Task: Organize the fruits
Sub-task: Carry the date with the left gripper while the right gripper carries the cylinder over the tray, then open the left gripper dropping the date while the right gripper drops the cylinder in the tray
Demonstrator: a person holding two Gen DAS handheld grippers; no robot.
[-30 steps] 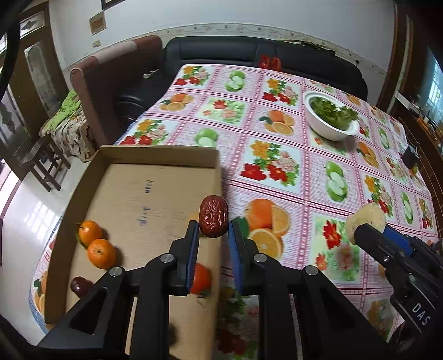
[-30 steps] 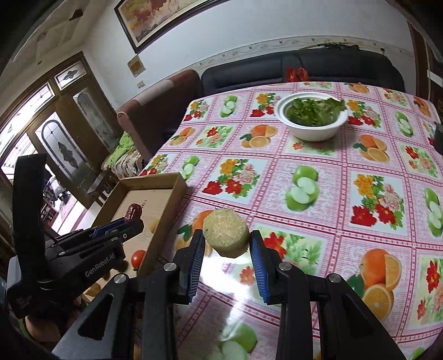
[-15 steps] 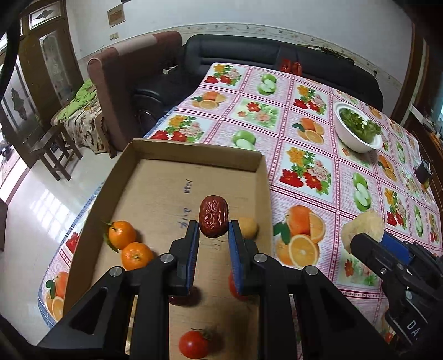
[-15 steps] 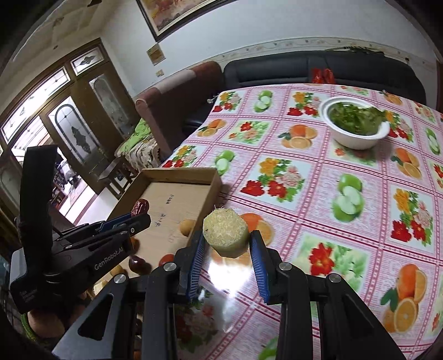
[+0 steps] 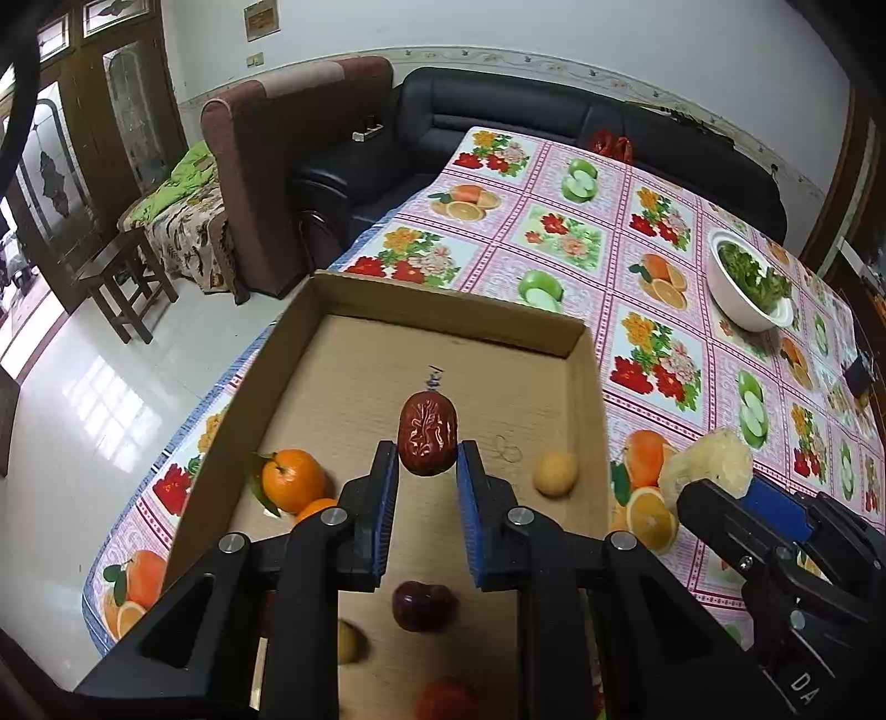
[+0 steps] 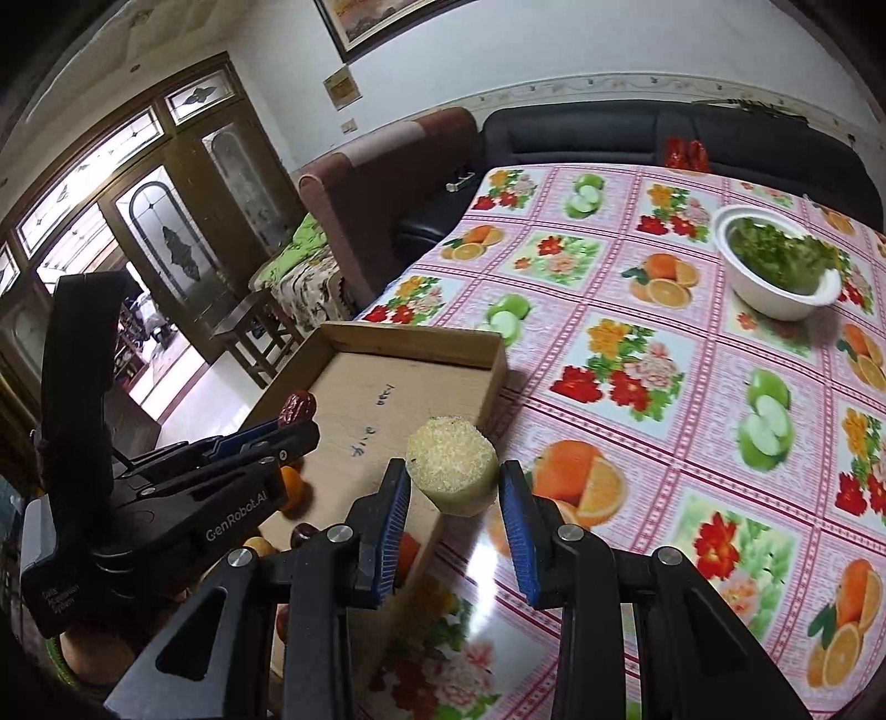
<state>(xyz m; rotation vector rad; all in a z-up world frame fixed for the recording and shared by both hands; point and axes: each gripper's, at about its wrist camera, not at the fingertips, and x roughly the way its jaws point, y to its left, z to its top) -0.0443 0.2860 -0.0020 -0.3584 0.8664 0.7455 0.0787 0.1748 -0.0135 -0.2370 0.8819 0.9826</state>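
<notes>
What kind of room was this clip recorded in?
Most likely a home living or dining room: a black sofa and brown armchair stand beside a table with a fruit-print cloth, and a framed picture hangs on the wall.

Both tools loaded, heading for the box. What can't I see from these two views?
- Near end of the cardboard box: left wrist view, covered by the left tool.
- Red fruit: cut by the bottom edge, blurred.
- Box floor: right wrist view, mostly behind the left tool.

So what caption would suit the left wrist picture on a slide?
Left tool holds a red date above a cardboard tray of oranges and other fruit.
</notes>
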